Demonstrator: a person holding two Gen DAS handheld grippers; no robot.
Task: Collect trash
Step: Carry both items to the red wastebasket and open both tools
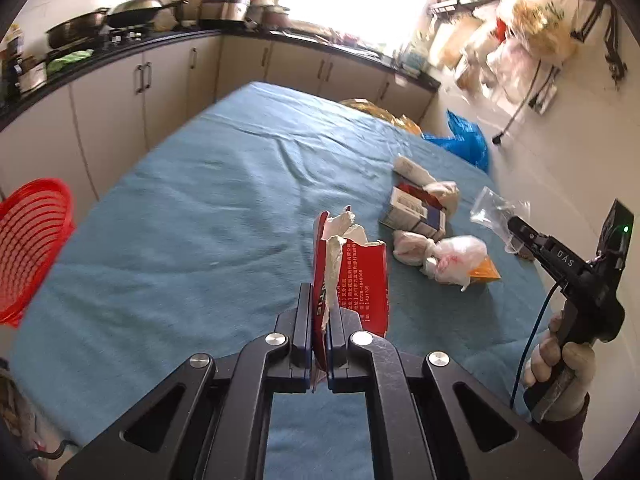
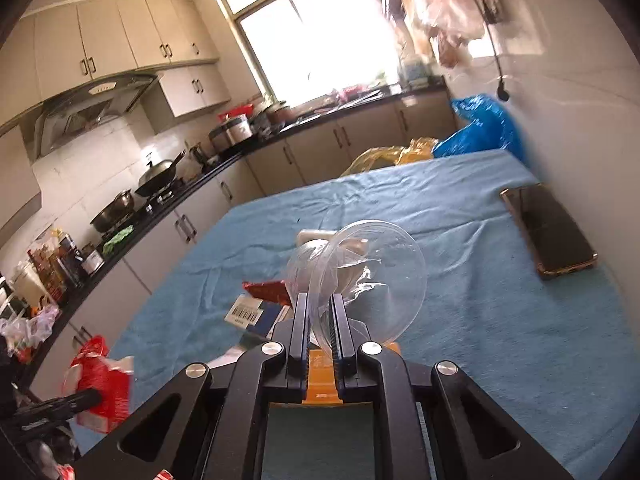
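while both grippers are loaded, the torn red cardboard packet [image 1: 352,276] is clamped upright in the left gripper [image 1: 319,344], clear of the blue cloth-covered table [image 1: 192,200]; the crumpled clear plastic cup [image 2: 360,280] is pinched in the right gripper [image 2: 320,344]. the red slatted plastic basket [image 1: 32,240], judged the drop point, lies off the table's left edge, nearer the left hand.

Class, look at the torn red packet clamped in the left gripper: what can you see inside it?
White crumpled paper sticks out of the torn red packet, which the shut left gripper holds upright. Anything deeper inside is hidden by the packet's walls.
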